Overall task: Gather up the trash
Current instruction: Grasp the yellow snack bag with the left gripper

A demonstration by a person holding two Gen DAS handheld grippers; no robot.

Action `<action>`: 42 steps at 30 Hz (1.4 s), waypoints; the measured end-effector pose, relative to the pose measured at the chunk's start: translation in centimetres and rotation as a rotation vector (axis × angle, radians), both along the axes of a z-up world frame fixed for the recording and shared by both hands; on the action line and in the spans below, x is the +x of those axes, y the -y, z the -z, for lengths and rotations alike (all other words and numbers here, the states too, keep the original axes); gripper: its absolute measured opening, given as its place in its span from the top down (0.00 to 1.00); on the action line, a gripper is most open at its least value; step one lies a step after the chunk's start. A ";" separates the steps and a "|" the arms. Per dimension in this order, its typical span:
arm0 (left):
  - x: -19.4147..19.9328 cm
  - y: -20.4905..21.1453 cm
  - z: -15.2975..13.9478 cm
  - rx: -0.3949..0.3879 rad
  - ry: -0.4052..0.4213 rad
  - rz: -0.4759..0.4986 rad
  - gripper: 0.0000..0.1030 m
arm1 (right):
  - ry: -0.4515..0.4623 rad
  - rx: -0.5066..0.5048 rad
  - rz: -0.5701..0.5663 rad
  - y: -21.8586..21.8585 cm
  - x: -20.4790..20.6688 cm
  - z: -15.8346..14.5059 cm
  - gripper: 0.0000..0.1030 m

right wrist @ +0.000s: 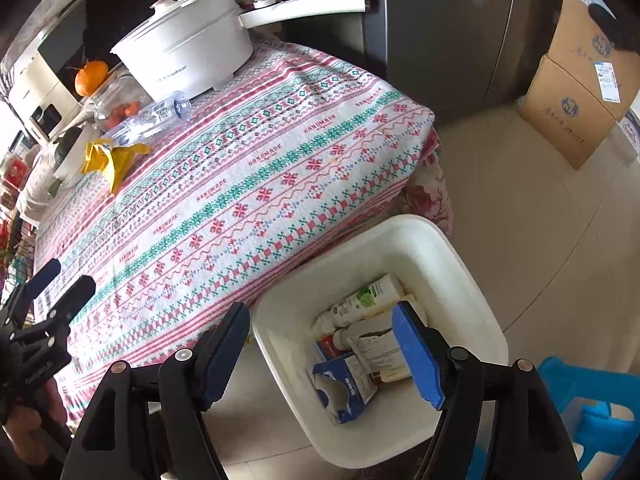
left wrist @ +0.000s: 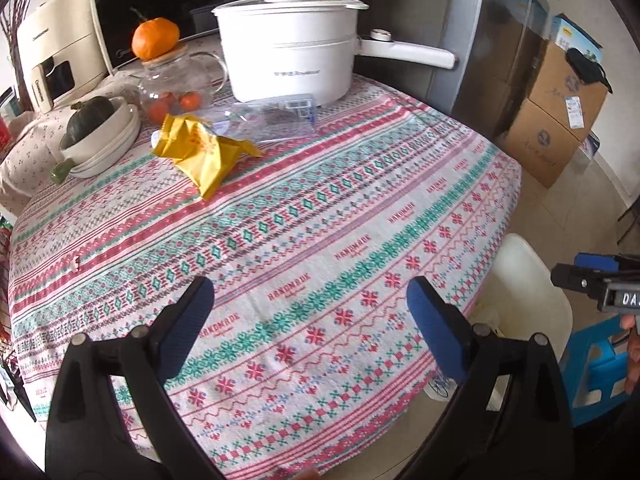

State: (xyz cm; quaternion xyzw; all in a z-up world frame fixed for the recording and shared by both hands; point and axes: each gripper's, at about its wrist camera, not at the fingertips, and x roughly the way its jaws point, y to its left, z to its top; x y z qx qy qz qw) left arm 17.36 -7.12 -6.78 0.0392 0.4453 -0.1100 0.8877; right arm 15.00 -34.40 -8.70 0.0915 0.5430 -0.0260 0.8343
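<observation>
Left tongs [left wrist: 310, 320] spread, empty, over bare table [left wrist: 360, 184]. Right tongs [right wrist: 320, 356] spread, empty, above white bin [right wrist: 472, 280] holding cartons, tube.

Remaining trash: yellow wrapper [left wrist: 204, 150] at far left of table, beside bowl stack [left wrist: 104, 140]; clear plastic bottle [left wrist: 276, 116] just behind, before white pot [left wrist: 292, 60].

Judgement: approach wrapper from above, pinch crumpled middle; avoid bowls.

Wrapper long axis diagonal, one tail towards camera, other towards pot. Bottle lies flat, long axis along far table edge; cap end uncertain.

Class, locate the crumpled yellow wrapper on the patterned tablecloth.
In the left wrist view the crumpled yellow wrapper lies far-left on the table, between the white bowl and the clear plastic bottle.
</observation>
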 end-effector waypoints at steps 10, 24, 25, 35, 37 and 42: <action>10.3 -5.6 1.7 -0.138 -0.024 -0.222 0.06 | 0.048 0.044 -0.027 -3.0 4.2 -1.5 0.26; 17.4 -7.1 6.8 -0.255 -0.092 -0.346 0.60 | 0.037 0.058 -0.037 -4.4 7.6 -0.9 0.25; 17.3 -7.3 6.8 -0.272 -0.079 -0.340 0.73 | 0.035 0.056 -0.037 -4.5 7.7 -0.8 0.25; 13.0 -10.6 3.7 -0.267 -0.102 -0.302 0.97 | 0.047 -0.020 -0.145 -8.1 8.2 -0.2 0.25; 11.1 -11.9 2.8 -0.257 -0.111 -0.310 0.98 | 0.057 -0.041 -0.206 -9.8 8.7 -0.5 0.25; 5.3 -14.8 -0.6 -0.196 -0.078 -0.314 0.98 | 0.088 -0.109 -0.398 -16.1 11.6 -1.3 0.25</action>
